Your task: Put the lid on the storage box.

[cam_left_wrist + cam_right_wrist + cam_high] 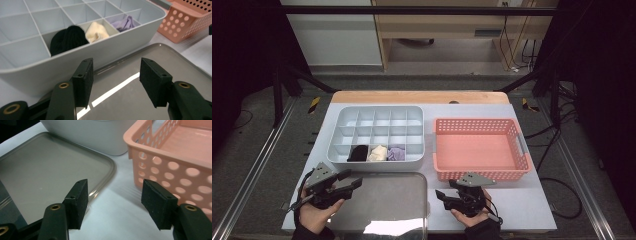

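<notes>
L gripper [353, 180] sat at near-left edge of the lid [382, 205], jaws apart, nothing btwn them. Lid lay flat on table [532, 205], near side, just in front of grey divided organiser [377, 165]; its near row held black [66, 38], cream [96, 32], lilac [125, 23] rolled cloths. Lid's long axis ran left-right. R gripper [443, 196] at lid's right edge, jaws also apart, empty; pink basket [482, 172] just beyond it. Both about equally near; lid lay btwn them.
</notes>
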A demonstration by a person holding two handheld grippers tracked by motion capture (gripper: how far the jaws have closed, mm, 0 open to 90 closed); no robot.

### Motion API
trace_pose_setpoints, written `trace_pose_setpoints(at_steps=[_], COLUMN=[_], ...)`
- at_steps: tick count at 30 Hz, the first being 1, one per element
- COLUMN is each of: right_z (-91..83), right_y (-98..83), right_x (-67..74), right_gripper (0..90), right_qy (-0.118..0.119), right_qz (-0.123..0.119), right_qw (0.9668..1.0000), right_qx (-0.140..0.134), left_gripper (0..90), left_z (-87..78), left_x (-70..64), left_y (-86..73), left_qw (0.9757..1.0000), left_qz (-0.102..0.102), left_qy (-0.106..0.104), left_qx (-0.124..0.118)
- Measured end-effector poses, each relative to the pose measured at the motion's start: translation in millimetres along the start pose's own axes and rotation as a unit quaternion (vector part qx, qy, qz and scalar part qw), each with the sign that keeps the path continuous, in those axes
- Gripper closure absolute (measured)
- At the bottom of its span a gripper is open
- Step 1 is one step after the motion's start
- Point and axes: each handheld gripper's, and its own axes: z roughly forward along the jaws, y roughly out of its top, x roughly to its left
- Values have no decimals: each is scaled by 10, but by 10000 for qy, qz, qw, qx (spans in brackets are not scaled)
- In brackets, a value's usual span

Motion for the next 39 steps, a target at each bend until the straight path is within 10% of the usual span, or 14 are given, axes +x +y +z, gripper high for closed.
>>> trace_pose_setpoints(at_steps=[23, 30, 39], right_z=[137, 171, 170], right_y=[4, -1, -18], right_x=[147, 218, 231], right_gripper=[395, 429, 397], right_qy=[221, 279, 208], right_qz=[-104, -277, -210], right_qw=[9996, 9988, 9992], right_qx=[154, 279, 254], left_gripper=[460, 449, 440], left_z=[-127, -263, -523], left_x=[518, 647, 694], left_y=[-145, -228, -536], left_qw=[9996, 9991, 9964], left_qz=[-285, -227, -718], left_qy=[57, 352, 394], left_qx=[-61, 59, 240])
